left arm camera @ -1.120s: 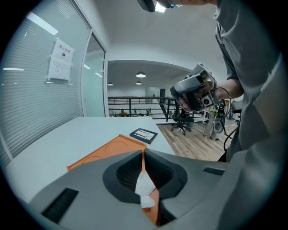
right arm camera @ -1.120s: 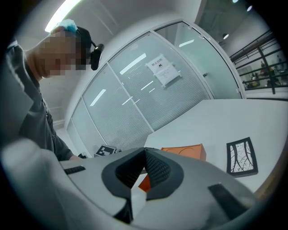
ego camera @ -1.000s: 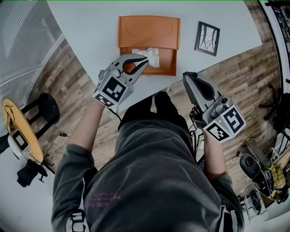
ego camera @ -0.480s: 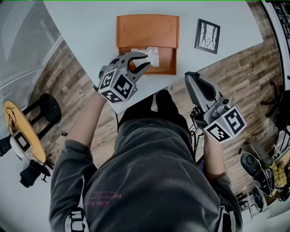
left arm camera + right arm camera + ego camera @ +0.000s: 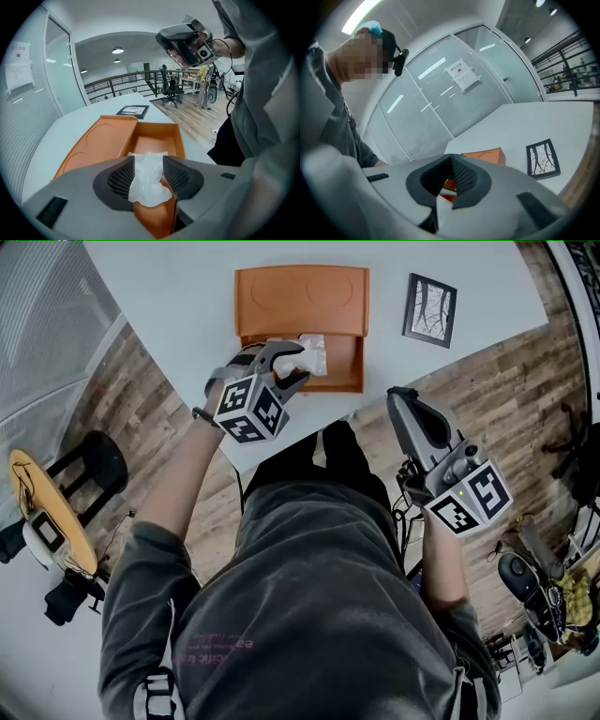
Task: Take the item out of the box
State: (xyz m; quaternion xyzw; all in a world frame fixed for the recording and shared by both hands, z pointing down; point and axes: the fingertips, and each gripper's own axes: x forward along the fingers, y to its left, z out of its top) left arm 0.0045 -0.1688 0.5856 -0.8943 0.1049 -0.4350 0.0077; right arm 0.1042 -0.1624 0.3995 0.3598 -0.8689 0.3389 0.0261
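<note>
Fingers (image 5: 121, 180) of left gripper (image 5: 147, 161) opening around crinkly white packet (image 5: 147, 180), perhaps plastic, over orange box (image 5: 157, 136).

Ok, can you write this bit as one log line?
left gripper: fingers opening, white packet between them | right gripper: shut, empty | orange box: open, packet inside

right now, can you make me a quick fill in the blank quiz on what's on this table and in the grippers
1. The packet between the left gripper's opening jaws is ____ in colour.
2. The open box on the table is ____ in colour.
3. The right gripper, held off the table, has its jaws ____ with nothing between them.
4. The framed picture lies on the person's ____ side of the box.

Missing words: white; orange; shut; right
</note>
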